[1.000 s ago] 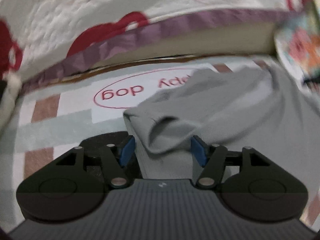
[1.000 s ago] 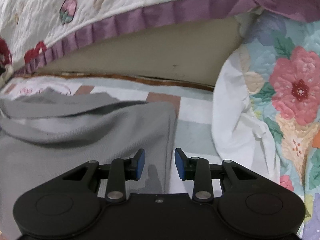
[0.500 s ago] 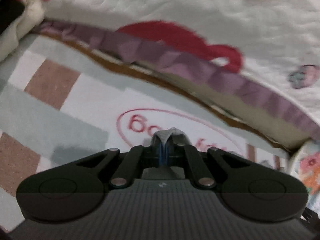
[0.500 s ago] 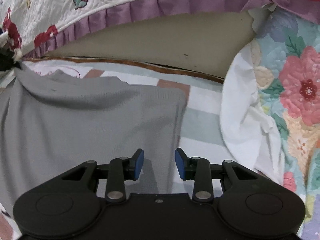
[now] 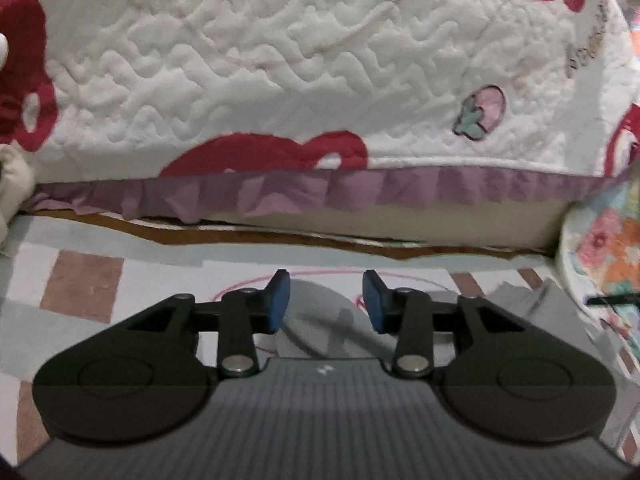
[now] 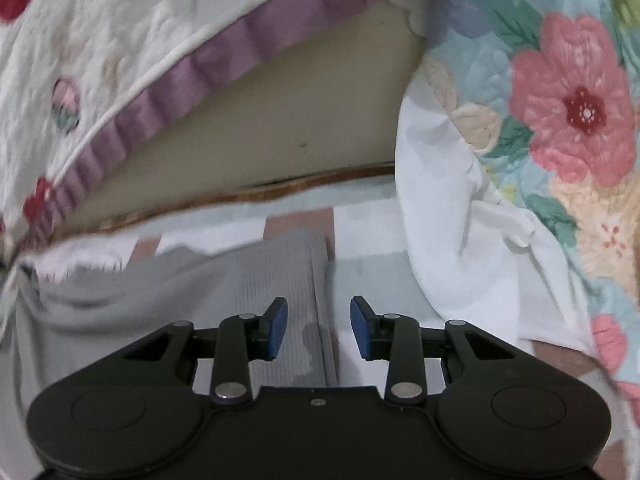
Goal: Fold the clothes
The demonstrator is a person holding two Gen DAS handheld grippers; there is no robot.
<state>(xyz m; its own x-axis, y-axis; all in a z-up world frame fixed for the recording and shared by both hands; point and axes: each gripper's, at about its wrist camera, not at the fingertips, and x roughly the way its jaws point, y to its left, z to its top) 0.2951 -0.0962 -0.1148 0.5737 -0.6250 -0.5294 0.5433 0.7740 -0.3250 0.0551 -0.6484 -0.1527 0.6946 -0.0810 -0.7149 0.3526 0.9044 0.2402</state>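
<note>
Half a second back the left gripper (image 5: 325, 300) was clamped on a pinch of grey cloth and lifted; now its blue pads (image 5: 276, 304) stand apart with nothing between them, and a rounded bit of the grey garment (image 5: 316, 320) lies flat on the mat under the gap. Looks like it carried that piece over and let go. The right gripper (image 6: 318, 330) hasn't closed at any point; its jaws are spread and empty, hovering right over the garment's right-hand edge (image 6: 280, 276), though its view has tilted a lot since a second ago. The garment is a grey knit top of some kind, spread on the checked play mat (image 5: 80, 288) toward the far edge, near the gap under the white quilt with the purple ruffle (image 5: 360, 192); the part in the left view covers some of the red oval print on the mat. A floral quilt (image 6: 572, 120) with a white lining sits just off the garment's right side. My guess is we're mid-fold: one flap laid down, and the right side is up next. If so, the right gripper needs to drop a little and close on that straight edge running between its pads, catching all the layers, then bring it across without dragging the rest. Can't tell from here how many folds are already in, the left part is blurry.
</note>
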